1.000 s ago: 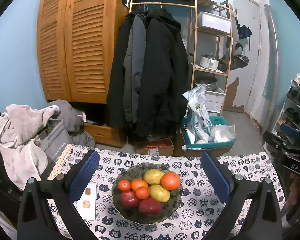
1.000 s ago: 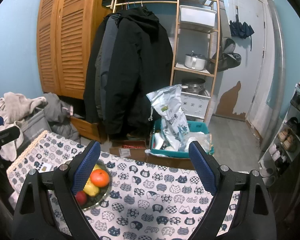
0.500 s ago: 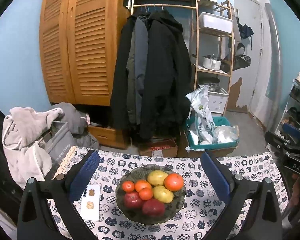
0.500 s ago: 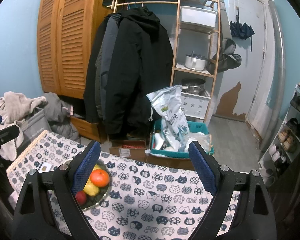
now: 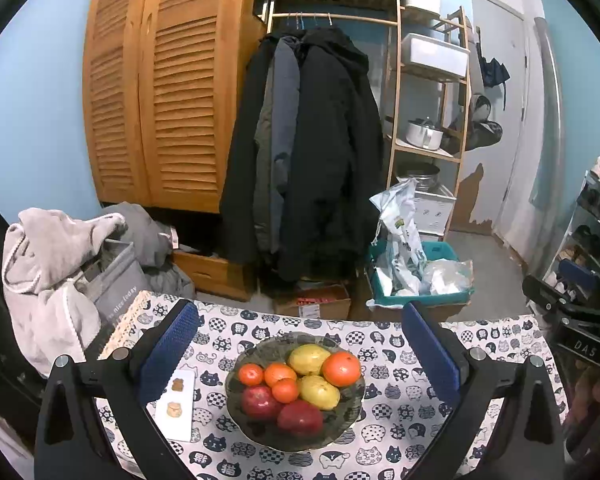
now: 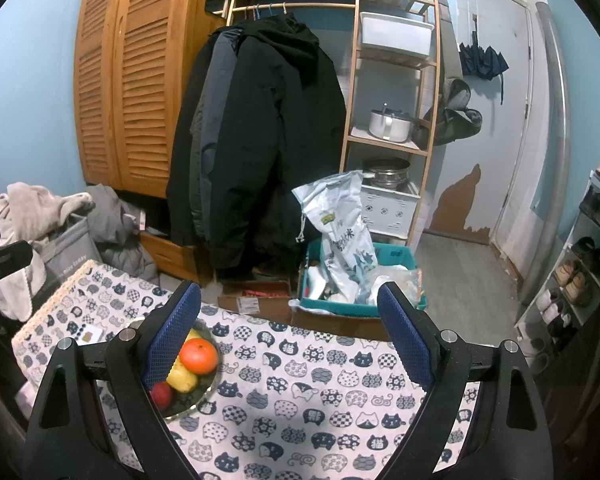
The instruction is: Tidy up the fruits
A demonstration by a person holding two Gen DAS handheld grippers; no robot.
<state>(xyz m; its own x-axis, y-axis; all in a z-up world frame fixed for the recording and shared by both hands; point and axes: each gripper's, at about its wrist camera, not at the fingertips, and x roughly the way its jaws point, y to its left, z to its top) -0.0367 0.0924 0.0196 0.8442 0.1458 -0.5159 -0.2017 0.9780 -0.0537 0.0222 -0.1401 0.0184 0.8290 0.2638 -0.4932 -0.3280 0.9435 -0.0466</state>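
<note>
Jaws wide on left gripper [image 5: 299, 354] and right gripper [image 6: 289, 334]; both empty, above fruit bowl [image 5: 240, 408].

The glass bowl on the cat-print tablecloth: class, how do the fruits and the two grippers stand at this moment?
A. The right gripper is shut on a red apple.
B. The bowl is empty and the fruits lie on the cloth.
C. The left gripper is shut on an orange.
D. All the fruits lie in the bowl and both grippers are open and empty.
D: every fruit, such as the large orange, lies in the glass bowl, and the left gripper and right gripper hold nothing, jaws wide apart.
</note>
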